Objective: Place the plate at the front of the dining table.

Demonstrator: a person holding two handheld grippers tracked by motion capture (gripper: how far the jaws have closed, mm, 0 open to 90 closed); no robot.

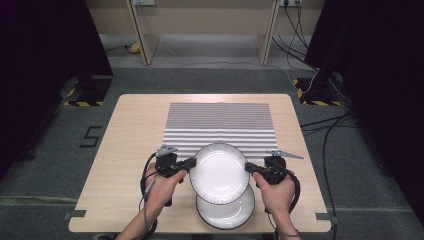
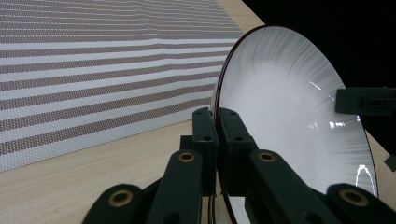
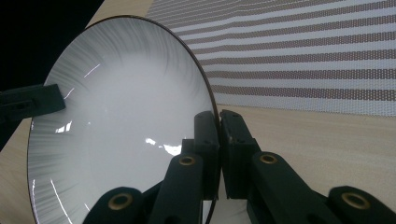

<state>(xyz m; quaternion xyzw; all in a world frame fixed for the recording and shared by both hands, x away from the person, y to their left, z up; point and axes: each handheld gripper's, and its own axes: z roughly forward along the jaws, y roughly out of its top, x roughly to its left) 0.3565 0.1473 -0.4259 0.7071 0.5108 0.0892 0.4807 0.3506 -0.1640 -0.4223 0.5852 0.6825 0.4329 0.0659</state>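
A white plate (image 1: 219, 172) with a dark rim and grey radial streaks hangs above the table, gripped on both sides. My left gripper (image 1: 192, 162) is shut on its left rim; in the left gripper view the pads (image 2: 203, 135) pinch the plate (image 2: 285, 107) edge, with the other gripper's tip at the far rim. My right gripper (image 1: 248, 167) is shut on the right rim; the right gripper view shows its pads (image 3: 206, 140) clamping the plate (image 3: 121, 116). A second matching plate (image 1: 227, 210) lies flat on the table below it, partly covered.
A grey-and-white striped placemat (image 1: 220, 125) lies on the wooden table (image 1: 130, 145) just beyond the plates. Bare wood lies to either side of the mat. Cables and dark stands sit on the floor around the table.
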